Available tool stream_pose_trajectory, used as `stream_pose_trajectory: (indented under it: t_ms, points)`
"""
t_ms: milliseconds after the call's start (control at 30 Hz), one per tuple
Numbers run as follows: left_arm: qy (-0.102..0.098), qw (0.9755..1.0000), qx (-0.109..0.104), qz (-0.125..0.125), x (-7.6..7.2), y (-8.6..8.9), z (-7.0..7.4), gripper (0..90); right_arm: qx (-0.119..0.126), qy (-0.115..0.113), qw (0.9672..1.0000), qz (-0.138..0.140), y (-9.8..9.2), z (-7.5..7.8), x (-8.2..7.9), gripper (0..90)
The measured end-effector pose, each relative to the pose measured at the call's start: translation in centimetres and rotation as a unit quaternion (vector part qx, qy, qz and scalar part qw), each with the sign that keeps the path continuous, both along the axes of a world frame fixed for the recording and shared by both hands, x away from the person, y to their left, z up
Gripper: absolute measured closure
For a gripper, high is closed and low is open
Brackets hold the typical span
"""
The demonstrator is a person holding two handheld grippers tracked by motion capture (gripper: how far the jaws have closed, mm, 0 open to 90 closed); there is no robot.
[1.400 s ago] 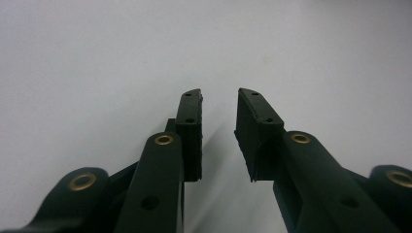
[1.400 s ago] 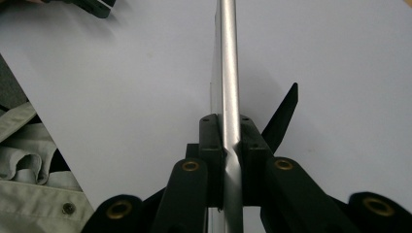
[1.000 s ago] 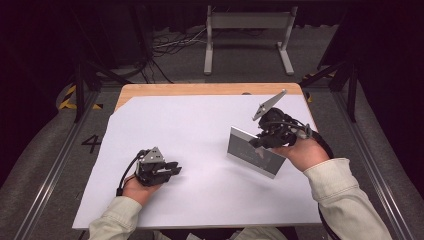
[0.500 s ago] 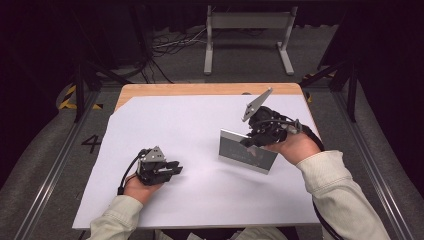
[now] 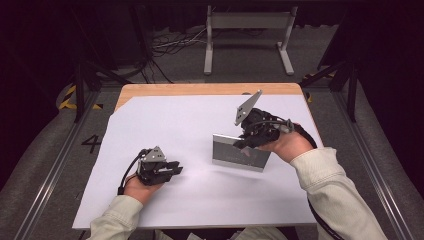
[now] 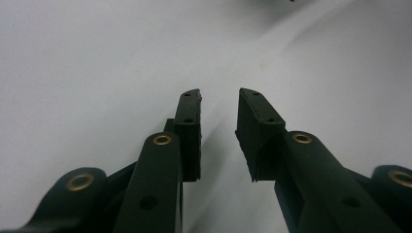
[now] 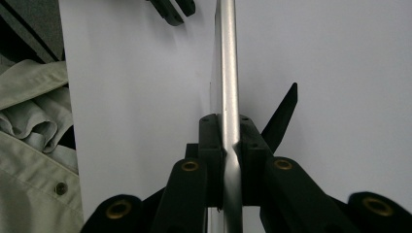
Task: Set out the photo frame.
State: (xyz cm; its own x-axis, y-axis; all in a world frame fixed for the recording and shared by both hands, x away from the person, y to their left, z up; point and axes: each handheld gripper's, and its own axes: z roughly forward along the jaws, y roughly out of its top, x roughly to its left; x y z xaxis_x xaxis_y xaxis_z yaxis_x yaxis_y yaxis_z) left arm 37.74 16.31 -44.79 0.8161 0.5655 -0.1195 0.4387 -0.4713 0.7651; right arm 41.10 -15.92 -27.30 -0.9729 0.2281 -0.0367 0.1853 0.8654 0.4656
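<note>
High view, table: a white sheet (image 5: 200, 150) covers the table top; a strip of bare wood (image 5: 200, 89) shows along its far edge.
High view, right gripper (image 5: 245, 145): held in the person's right hand (image 5: 287, 145) at the right of the sheet; its jaws pinch the near right edge of a flat grey metal plate (image 5: 235, 151); the grey three-cornered plate on its top tilts up toward the far side.
High view, metal plate: it stands on its long edge on the sheet, its broad face turned toward the camera; its lower edge looks to rest on the sheet, though whether it touches I cannot tell.
High view, left gripper (image 5: 175, 170): held in the left hand (image 5: 140, 185) low at the left of the sheet, pointing right toward the plate and well apart from it; a light sleeve (image 5: 112, 222) covers the forearm.
Left gripper view, jaws: the two black jaws stand spread with a clear gap; nothing lies between them; white sheet beneath.
Right gripper view, jaws: pressed on the metal plate (image 7: 227, 73), seen edge on as a thin bright strip running up from between the pads; the white sheet lies behind it.
Right gripper view, surroundings: the tips of the left gripper (image 7: 175, 9) show at the top edge; a light shirt with a button (image 7: 29, 160) lies at the left.
</note>
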Motion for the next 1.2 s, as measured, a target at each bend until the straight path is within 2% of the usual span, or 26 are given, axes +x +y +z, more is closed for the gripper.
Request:
stream_pose_trajectory:
  t_ms: [67,200,433,767,1200]
  points:
    - [-0.002,1.0000,0.000,-0.001,0.0,0.0,0.0,71.3,0.000,-0.001,0.9998,0.018,0.2,-0.1,0.2,83.3]
    - [-0.001,1.0000,0.000,0.002,-0.1,0.2,0.0,71.3,-0.006,0.007,0.9993,0.035,0.6,-0.4,0.5,83.3]
    - [0.001,1.0000,0.000,0.003,-0.2,0.4,-0.1,71.2,-0.006,0.026,0.9981,0.055,0.9,-1.0,1.2,83.3]
    - [0.003,1.0000,0.000,0.006,-0.3,0.5,-0.1,71.0,-0.013,0.042,0.9953,0.087,0.9,-1.9,1.7,83.3]
    - [0.003,1.0000,0.001,0.005,-0.2,0.4,-0.2,70.7,-0.013,0.041,0.9929,0.111,0.9,-2.7,2.0,83.2]
